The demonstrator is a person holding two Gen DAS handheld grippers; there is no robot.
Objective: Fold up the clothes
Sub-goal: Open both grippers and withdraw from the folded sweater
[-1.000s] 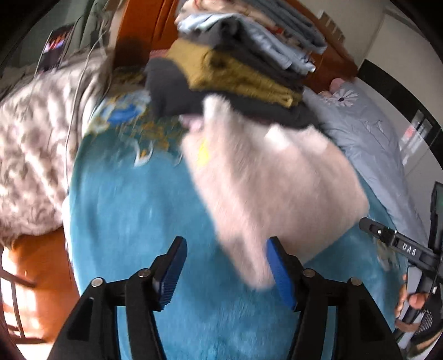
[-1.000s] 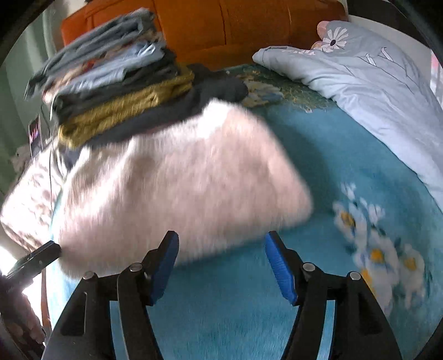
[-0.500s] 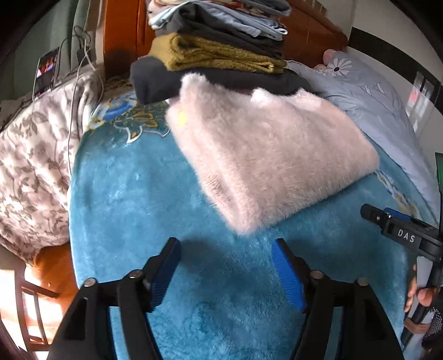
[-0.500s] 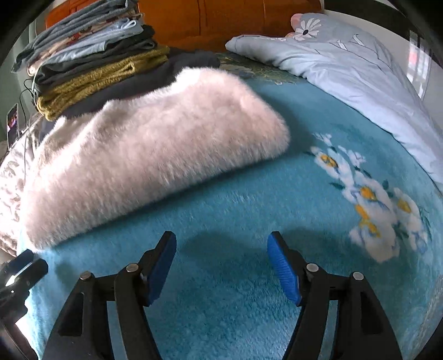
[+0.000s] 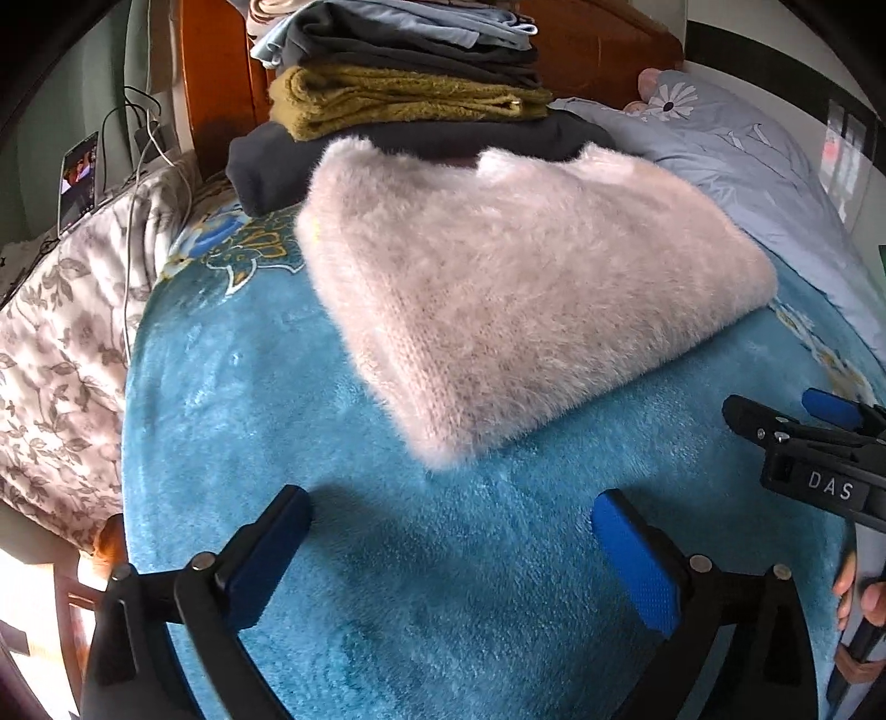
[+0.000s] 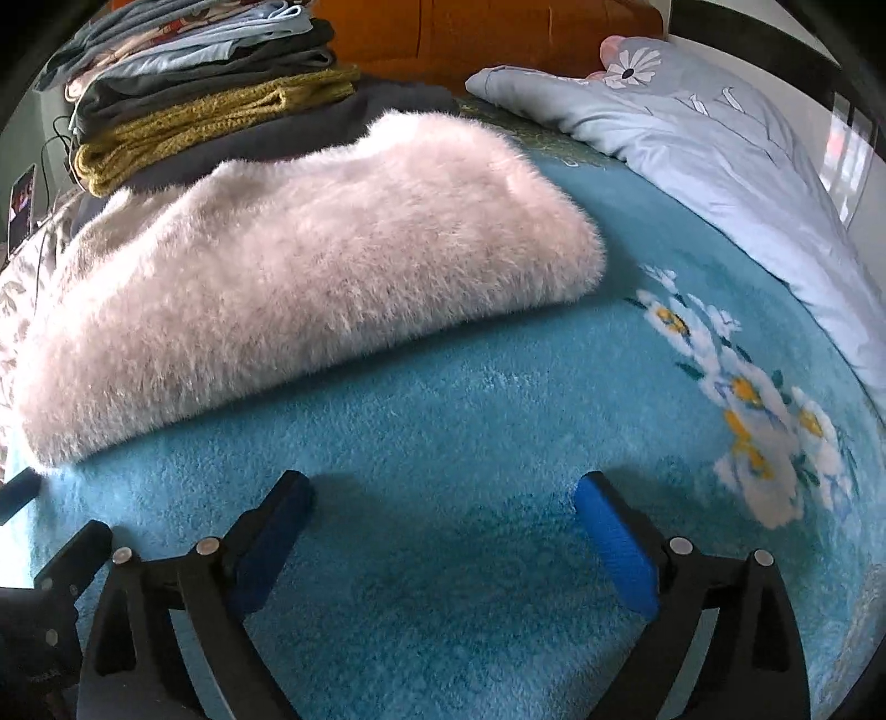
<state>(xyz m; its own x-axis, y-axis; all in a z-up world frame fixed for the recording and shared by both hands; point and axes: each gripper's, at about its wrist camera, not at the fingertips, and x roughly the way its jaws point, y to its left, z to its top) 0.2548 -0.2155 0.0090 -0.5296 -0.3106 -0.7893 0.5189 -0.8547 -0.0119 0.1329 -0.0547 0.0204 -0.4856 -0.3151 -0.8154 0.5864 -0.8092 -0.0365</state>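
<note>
A folded fluffy pale pink sweater point(image 5: 515, 288) lies on the teal blanket point(image 5: 387, 581); it also shows in the right wrist view point(image 6: 310, 260). Its far edge leans against a stack of folded clothes point(image 5: 410, 83), also in the right wrist view point(image 6: 205, 94). My left gripper point(image 5: 451, 531) is open and empty, a little short of the sweater's near corner. My right gripper point(image 6: 443, 526) is open and empty, short of the sweater's near edge; it also shows at the right edge of the left wrist view point(image 5: 814, 443).
A wooden headboard point(image 5: 598, 50) stands behind the stack. A light blue floral duvet point(image 6: 720, 149) lies at the right. A grey floral pillow point(image 5: 61, 332) with cables and a phone point(image 5: 77, 177) is at the left. The blanket has white flowers point(image 6: 753, 410).
Both grippers have drawn back from the sweater toward me. The sweater now lies still and flat on the blanket.
</note>
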